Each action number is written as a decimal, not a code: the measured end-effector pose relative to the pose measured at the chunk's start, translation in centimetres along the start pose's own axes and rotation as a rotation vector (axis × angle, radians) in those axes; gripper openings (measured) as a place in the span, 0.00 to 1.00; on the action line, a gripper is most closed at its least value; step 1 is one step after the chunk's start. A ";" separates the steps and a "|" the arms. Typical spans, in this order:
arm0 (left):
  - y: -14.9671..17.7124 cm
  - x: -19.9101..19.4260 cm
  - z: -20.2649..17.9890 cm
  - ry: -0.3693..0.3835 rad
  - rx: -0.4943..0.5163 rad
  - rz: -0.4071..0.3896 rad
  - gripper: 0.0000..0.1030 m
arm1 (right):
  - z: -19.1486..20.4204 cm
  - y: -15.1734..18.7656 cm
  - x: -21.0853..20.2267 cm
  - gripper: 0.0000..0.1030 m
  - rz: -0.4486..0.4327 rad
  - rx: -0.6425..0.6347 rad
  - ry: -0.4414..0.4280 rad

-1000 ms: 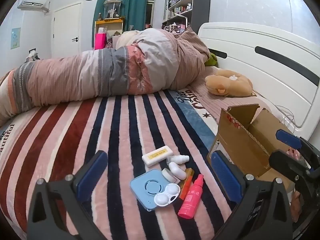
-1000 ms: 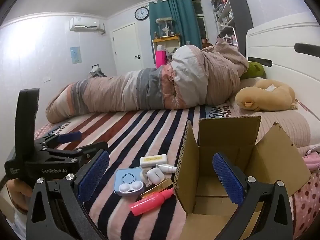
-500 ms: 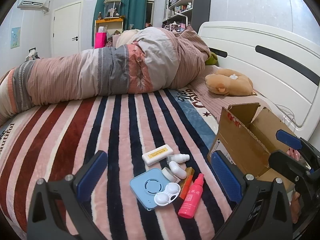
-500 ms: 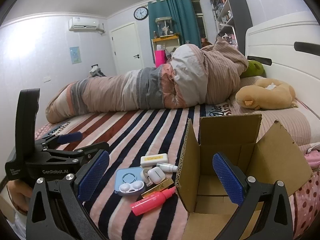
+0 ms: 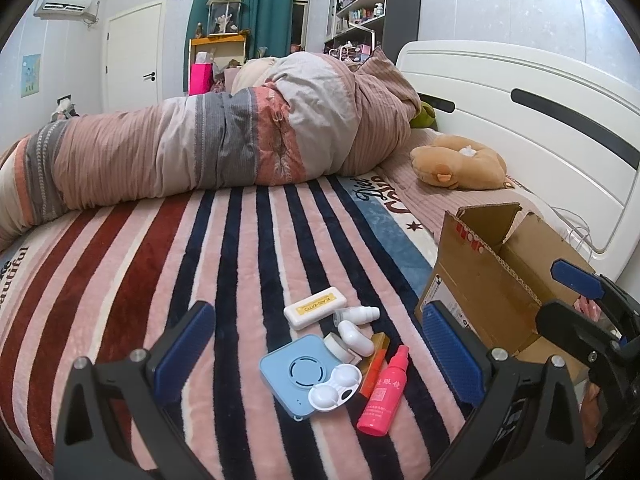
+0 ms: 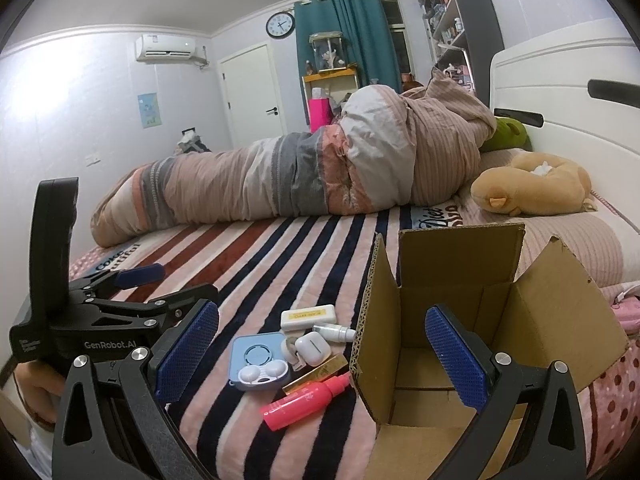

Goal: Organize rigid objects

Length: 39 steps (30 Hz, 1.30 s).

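A cluster of small items lies on the striped blanket: a pink spray bottle (image 5: 383, 392), a light blue square case (image 5: 290, 372), a white contact lens case (image 5: 335, 388), a white earbuds case (image 5: 355, 337), a gold tube (image 5: 374, 362), a small white dropper bottle (image 5: 358, 314) and a white box with a yellow label (image 5: 315, 307). An open cardboard box (image 5: 492, 280) stands to their right, empty inside in the right wrist view (image 6: 460, 344). My left gripper (image 5: 316, 354) is open, just before the cluster. My right gripper (image 6: 322, 354) is open, in front of the box.
A rolled pink and grey duvet (image 5: 208, 152) lies across the far side of the bed. A tan plush toy (image 5: 460, 164) rests by the white headboard (image 5: 540, 120). A pink pouch (image 6: 626, 312) lies right of the box.
Both views have shifted only slightly; the left wrist view has tipped a little. The items and the box have not moved, and both grippers stay open.
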<state>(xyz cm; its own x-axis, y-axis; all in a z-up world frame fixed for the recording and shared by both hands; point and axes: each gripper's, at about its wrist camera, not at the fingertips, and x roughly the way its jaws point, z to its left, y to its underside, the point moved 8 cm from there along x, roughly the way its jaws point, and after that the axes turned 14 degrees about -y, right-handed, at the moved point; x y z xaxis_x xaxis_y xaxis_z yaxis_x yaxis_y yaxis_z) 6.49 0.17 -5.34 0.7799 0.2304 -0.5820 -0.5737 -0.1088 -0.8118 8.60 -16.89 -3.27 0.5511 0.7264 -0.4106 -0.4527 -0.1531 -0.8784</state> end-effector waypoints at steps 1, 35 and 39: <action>0.0 0.0 0.0 0.000 0.000 0.001 1.00 | 0.0 0.0 0.0 1.00 0.000 0.000 0.000; 0.2 0.5 -0.3 -0.009 0.006 0.008 1.00 | 0.3 -0.1 0.0 1.00 -0.008 -0.001 -0.014; 0.3 0.5 0.6 -0.021 0.003 0.005 1.00 | 0.6 -0.1 0.1 1.00 -0.009 -0.006 -0.014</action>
<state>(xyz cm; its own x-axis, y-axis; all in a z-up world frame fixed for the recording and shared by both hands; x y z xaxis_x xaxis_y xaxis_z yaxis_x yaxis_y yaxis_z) 6.52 0.85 -5.85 0.7718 0.2503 -0.5846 -0.5780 -0.1071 -0.8090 8.23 -16.39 -3.09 0.5450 0.7372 -0.3993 -0.4432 -0.1510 -0.8836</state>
